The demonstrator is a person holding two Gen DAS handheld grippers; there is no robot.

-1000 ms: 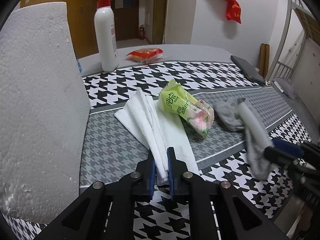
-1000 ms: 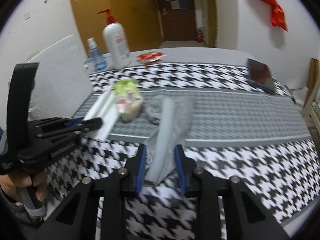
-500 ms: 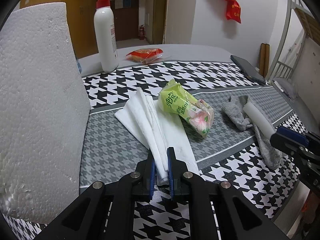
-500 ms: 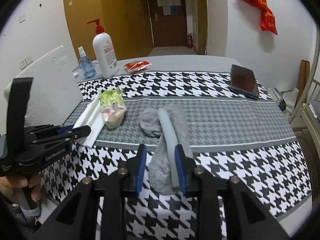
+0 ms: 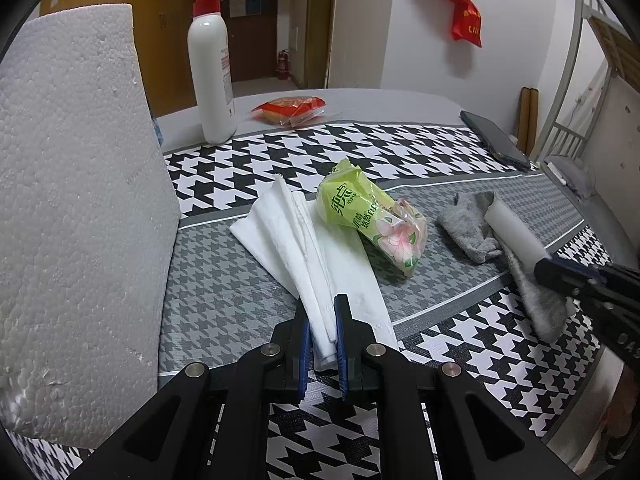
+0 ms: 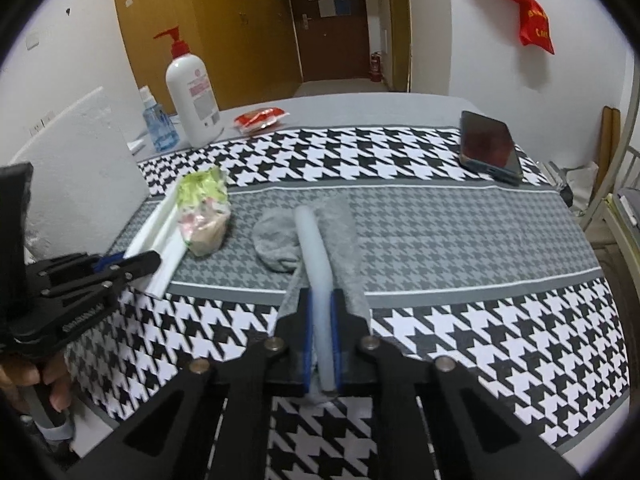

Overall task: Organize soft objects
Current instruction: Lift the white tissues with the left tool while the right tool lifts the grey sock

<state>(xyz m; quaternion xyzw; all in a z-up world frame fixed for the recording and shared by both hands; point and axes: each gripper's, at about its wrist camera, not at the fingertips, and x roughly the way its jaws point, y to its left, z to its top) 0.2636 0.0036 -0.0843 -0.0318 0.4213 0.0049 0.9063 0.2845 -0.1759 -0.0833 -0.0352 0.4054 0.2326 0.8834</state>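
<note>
A folded white cloth lies on the houndstooth tablecloth, and my left gripper is shut on its near end. A green tissue pack lies against it on the right. A grey sock lies further right with a white foam tube on it. My right gripper is shut on the near end of the foam tube, which rests over the grey sock. The white cloth, tissue pack and left gripper show at left in the right wrist view.
A styrofoam block stands close on the left. A white pump bottle and a red snack packet sit at the back. A phone lies back right. A small blue bottle stands beside the pump bottle.
My right gripper has lowered the foam tube and sock onto the table and drawn back toward the near edge. The left gripper has held still on the white cloth.
</note>
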